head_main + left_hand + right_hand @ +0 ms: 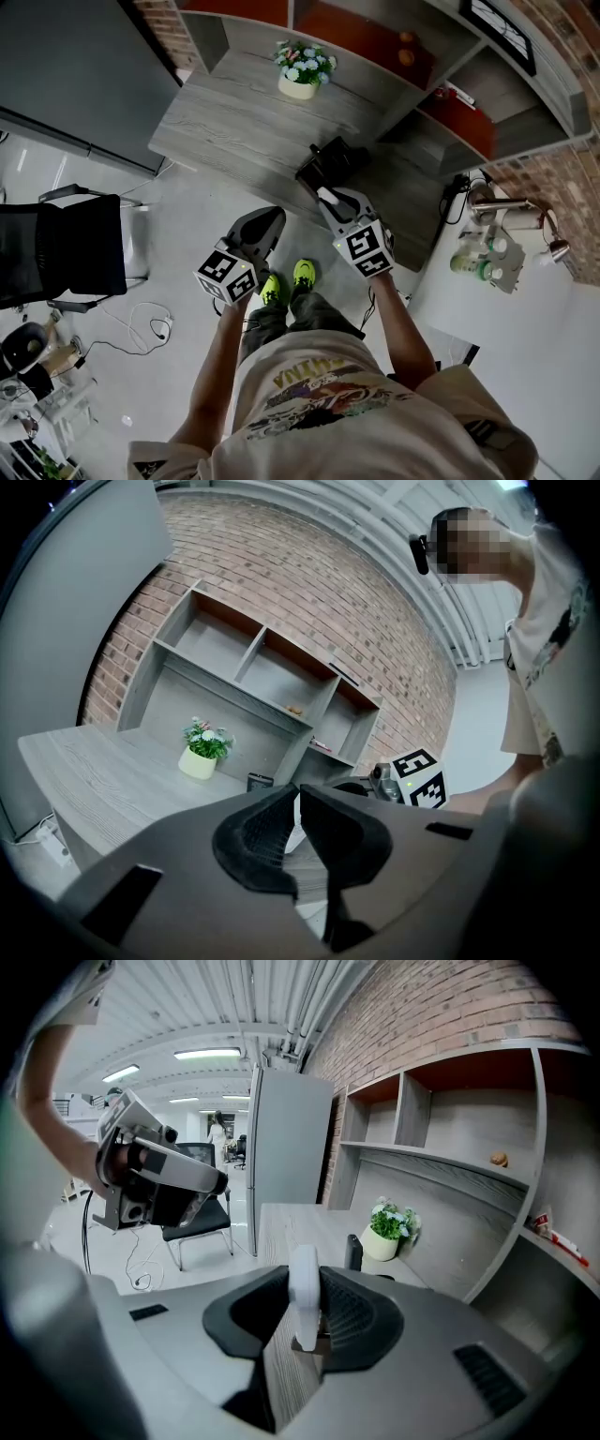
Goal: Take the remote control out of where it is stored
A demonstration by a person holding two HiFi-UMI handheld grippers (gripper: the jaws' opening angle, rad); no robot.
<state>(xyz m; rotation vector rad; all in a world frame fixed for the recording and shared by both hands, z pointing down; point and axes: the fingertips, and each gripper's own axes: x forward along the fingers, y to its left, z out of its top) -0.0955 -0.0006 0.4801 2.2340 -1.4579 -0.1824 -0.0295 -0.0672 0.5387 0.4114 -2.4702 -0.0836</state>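
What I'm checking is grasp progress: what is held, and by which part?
The right gripper holds the white remote control near one end; the left gripper holds nothing.

Office: desk (234, 127), chair (75, 248), shelves (497, 75)

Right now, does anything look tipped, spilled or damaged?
Nothing stands out. The white flower pot stands upright on the grey wooden desk, and the slim white remote control sits straight between the jaws of the right gripper.
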